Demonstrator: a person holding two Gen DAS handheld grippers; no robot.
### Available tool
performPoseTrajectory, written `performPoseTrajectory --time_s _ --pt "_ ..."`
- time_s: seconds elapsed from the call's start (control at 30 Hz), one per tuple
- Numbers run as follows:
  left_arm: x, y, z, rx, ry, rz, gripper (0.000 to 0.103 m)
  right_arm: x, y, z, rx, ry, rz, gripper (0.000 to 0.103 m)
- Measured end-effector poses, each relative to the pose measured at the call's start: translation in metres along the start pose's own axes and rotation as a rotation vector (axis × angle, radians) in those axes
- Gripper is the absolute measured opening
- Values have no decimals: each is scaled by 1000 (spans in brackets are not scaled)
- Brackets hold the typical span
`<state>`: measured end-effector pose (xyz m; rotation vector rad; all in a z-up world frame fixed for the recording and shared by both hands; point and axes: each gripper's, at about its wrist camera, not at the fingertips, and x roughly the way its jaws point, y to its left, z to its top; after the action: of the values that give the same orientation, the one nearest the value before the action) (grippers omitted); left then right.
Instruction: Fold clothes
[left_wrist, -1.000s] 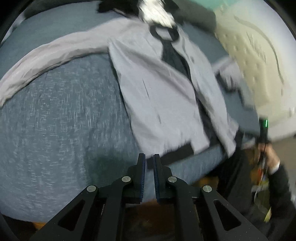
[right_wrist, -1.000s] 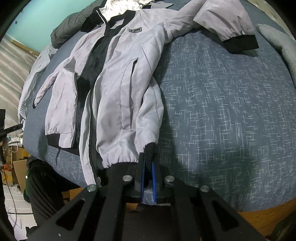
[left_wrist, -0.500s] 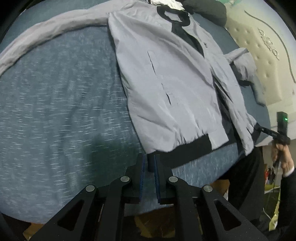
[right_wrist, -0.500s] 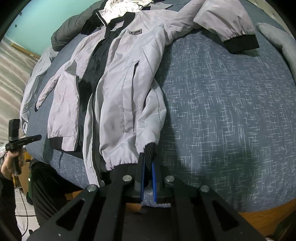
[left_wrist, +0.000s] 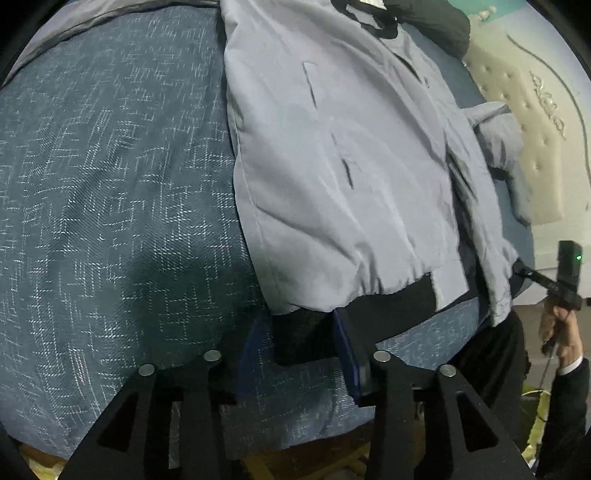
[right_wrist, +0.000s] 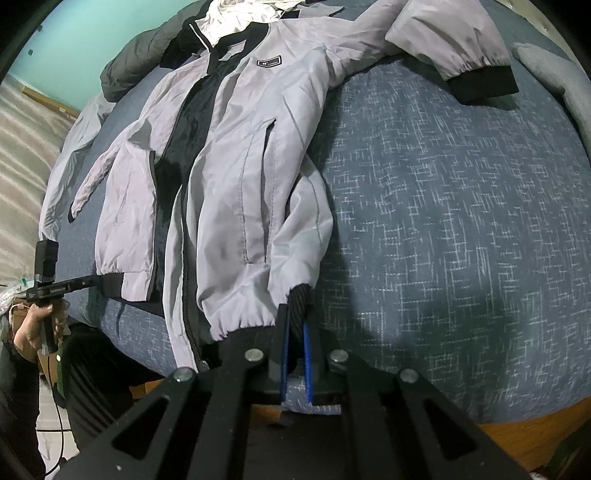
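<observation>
The left wrist view looks over the jacket's (left_wrist: 343, 177) one front panel, slit pocket and black hem band (left_wrist: 391, 306), and alone shows the cream tufted headboard (left_wrist: 535, 147). The left tongs (left_wrist: 303, 332) are opening, the hem's black corner between the pads, neither pad pressing it. At the right edge a hand (left_wrist: 561, 325) holds the other tool.

The right wrist view alone shows the whole grey jacket (right_wrist: 236, 158) spread unzipped on the blue bed cover (right_wrist: 461, 221): dark lining, chest badge, one sleeve flung out with a black cuff (right_wrist: 480, 81). The right tongs (right_wrist: 293, 332) are clamped on the ribbed hem corner (right_wrist: 299, 299).
</observation>
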<state>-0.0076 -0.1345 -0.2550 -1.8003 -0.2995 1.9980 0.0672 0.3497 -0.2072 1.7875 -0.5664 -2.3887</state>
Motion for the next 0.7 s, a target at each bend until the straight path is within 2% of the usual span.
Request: performPoseTrajectory --time_s 0.1,0.17,0.33,0.37,0.47,0.57,0.7 --pt "4 2 0 -12 -3 -9 46 1 2 0 -17 4 -10 6" --pt "7 1 0 -17 -1 -30 56 1 1 0 -16 6 -11 6" --pt "10 -8 -3 21 -3 -21 55 2 3 0 -16 3 -14 6" --pt "10 -11 -3 33 -3 -21 44 1 3 0 -17 1 -15 6" --pt "6 -18 -5 67 -12 -19 28 0 5 0 -25 -4 -17 6" --pt "-2 -27 -7 99 -25 -18 21 -4 8 -1 -37 -8 -19 6" --pt "-23 -39 -9 155 -32 -3 17 -11 11 -2 -60 -13 -21 6"
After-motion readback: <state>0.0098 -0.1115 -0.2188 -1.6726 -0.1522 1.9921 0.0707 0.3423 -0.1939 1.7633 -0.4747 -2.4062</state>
